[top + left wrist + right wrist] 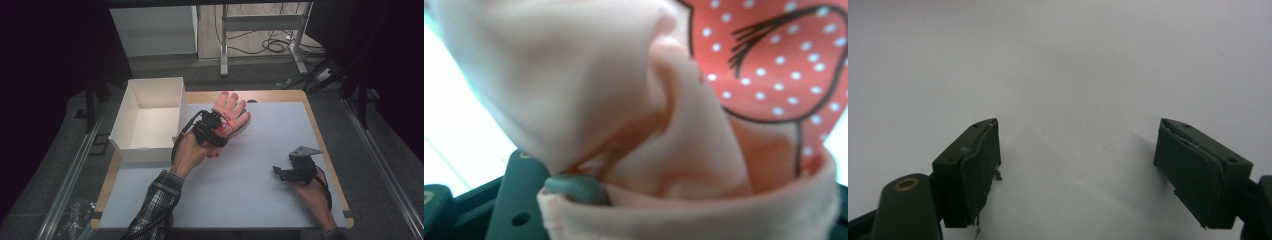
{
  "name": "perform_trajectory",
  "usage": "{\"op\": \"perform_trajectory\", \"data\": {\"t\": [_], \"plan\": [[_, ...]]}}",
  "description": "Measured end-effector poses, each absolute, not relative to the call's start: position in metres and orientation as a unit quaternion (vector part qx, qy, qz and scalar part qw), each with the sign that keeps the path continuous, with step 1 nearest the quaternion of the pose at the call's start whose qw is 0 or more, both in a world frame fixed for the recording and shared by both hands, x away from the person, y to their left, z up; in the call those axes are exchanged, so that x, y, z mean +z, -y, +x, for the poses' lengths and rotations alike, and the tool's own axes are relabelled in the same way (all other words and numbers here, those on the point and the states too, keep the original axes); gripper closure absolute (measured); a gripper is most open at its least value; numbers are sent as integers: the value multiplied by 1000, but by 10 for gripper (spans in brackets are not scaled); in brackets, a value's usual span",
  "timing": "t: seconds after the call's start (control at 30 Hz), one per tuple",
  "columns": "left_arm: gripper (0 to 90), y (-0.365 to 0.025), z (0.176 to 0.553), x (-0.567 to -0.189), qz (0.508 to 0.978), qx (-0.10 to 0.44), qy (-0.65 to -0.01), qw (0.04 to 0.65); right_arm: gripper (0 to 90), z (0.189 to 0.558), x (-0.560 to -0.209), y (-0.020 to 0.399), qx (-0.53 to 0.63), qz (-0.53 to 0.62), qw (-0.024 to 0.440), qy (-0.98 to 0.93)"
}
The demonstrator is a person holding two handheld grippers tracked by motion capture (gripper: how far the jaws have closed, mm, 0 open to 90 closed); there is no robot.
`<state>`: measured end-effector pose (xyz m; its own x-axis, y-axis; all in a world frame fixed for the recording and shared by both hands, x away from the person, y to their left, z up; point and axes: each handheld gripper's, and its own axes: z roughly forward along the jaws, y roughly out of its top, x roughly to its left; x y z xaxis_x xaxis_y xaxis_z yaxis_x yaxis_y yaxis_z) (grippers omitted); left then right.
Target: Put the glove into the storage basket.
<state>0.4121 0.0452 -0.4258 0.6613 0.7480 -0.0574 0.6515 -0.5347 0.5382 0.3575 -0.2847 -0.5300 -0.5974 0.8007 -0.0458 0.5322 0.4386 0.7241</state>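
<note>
I see the table [260,210] under a pale sheet that covers most of its top, with the wooden edge showing at the far and right sides. At its far left corner stands a white box [150,117], open at the top, with nothing visible inside. Just right of the box, my left gripper [212,131] is clamped on a pink glove [231,112], whose fingers spread out toward the far edge. In the left gripper view the glove [634,100] bunches right against the lens, pale fabric folded over a dotted coral patch with dark lines, its cuff hem pinched at a grey pad [576,189]. The box wall stands close on the glove's left. My right gripper [292,172] sits well apart at the near right, low over the bare sheet; its jaws stand wide with nothing between them, pads [975,172] clear.
</note>
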Motion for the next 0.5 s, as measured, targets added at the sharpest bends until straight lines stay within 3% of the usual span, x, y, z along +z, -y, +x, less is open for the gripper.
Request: {"op": "perform_trajectory", "data": {"t": [0.5], "plan": [[400, -62, 435, -393, 850, 107, -446, 260, 188, 358, -530, 285, 344, 404, 196, -825]]}}
